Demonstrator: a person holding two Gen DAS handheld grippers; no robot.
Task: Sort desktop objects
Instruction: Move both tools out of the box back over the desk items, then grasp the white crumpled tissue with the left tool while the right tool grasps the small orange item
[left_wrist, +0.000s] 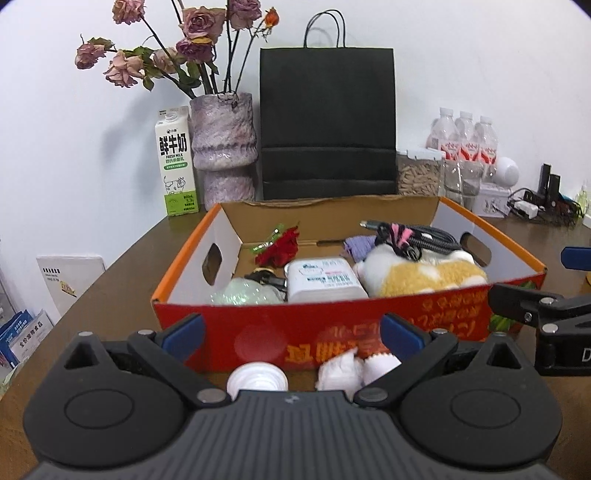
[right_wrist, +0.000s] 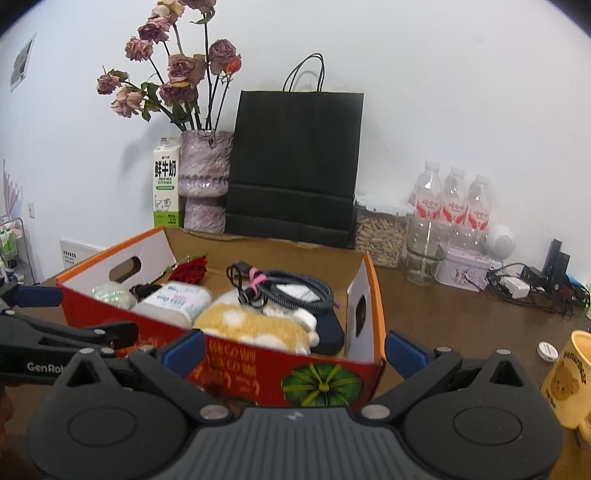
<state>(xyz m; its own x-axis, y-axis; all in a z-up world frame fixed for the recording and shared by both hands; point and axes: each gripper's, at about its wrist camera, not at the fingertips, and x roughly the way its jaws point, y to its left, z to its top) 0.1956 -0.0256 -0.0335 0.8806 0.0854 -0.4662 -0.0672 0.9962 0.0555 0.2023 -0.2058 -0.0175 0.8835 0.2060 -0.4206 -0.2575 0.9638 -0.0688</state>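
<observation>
Left gripper (left_wrist: 291, 334): my fingers stand wide apart, holding nothing, low over the table (left_wrist: 122, 266) just before the box's red front wall.
Right gripper (right_wrist: 295, 349): my fingers are spread too, empty, at the box's near right corner.
Box (left_wrist: 369, 325): red cardboard with an orange rim, yellow Chinese print seen upside down on the front, and a green pumpkin picture at the corner.
Inside the box: a yellow-and-white plush toy (left_wrist: 421, 275), a braided cable (right_wrist: 295, 290) tied with a pink band lying on it, a white wipes pack (left_wrist: 325, 278) with a label I cannot read, a red rose (left_wrist: 277, 247), and a glittery pale ball (left_wrist: 243, 293).
In front of the box: a white ribbed cap (left_wrist: 256, 380) and a crumpled white tissue (left_wrist: 341, 373) between my left fingers.
Milk carton (left_wrist: 175, 162): reads "鲜牛奶" and "FRESH MILK".
Mug (right_wrist: 569, 380): yellow, with a bear print, at my right; its writing is too small to read.
Back row: a vase (left_wrist: 225, 144) of dried roses, a black paper bag (left_wrist: 327, 125), three water bottles (left_wrist: 463, 136) with red labels.
Arm marking: "GenRo", cut off, in the right wrist view.
</observation>
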